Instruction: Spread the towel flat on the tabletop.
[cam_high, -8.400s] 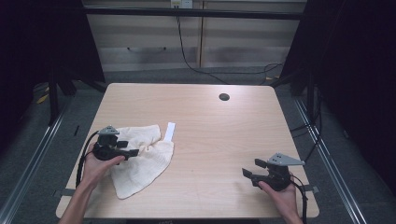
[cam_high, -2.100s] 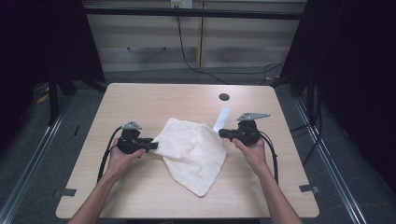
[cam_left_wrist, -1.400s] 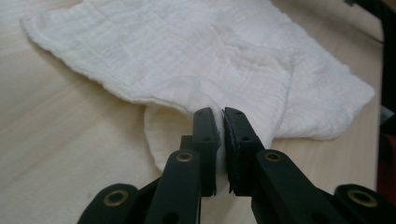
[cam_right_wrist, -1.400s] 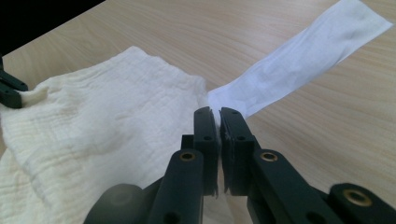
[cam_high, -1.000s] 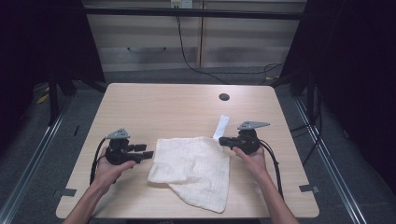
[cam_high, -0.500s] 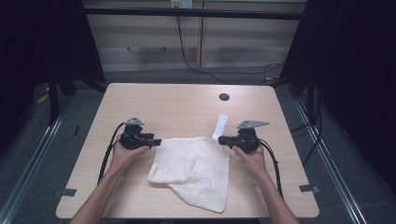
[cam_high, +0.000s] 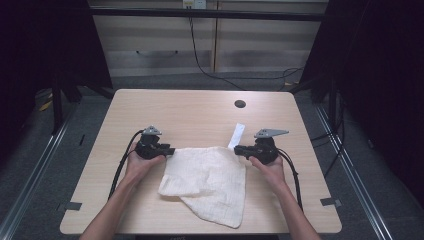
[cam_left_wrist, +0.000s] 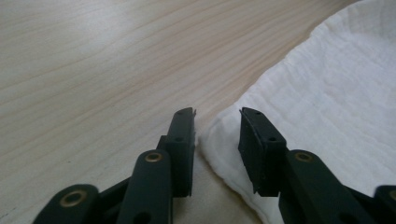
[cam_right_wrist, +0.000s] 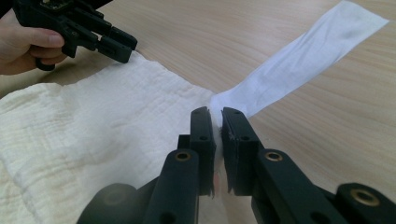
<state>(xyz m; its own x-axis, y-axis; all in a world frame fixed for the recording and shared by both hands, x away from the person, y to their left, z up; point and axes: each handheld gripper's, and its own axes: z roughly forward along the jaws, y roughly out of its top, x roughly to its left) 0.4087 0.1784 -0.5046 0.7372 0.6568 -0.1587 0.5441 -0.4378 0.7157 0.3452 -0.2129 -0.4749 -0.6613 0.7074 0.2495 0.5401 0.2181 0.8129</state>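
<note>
Two grippers sit at opposite top corners of the white cloth (cam_high: 210, 180), which lies flat on the surface (cam_high: 200, 115) just below centre. At nine o'clock of the cloth, our left gripper (cam_left_wrist: 217, 133) has its jaws apart, straddling the corner but not yet pinching it; half a second ago it was at that same corner, a second ago farther back. At three o'clock, our right gripper (cam_right_wrist: 215, 128) is clamped on its corner, beside the white label strip (cam_right_wrist: 303, 60). We judge a two-corner lift or fold is imminent.
</note>
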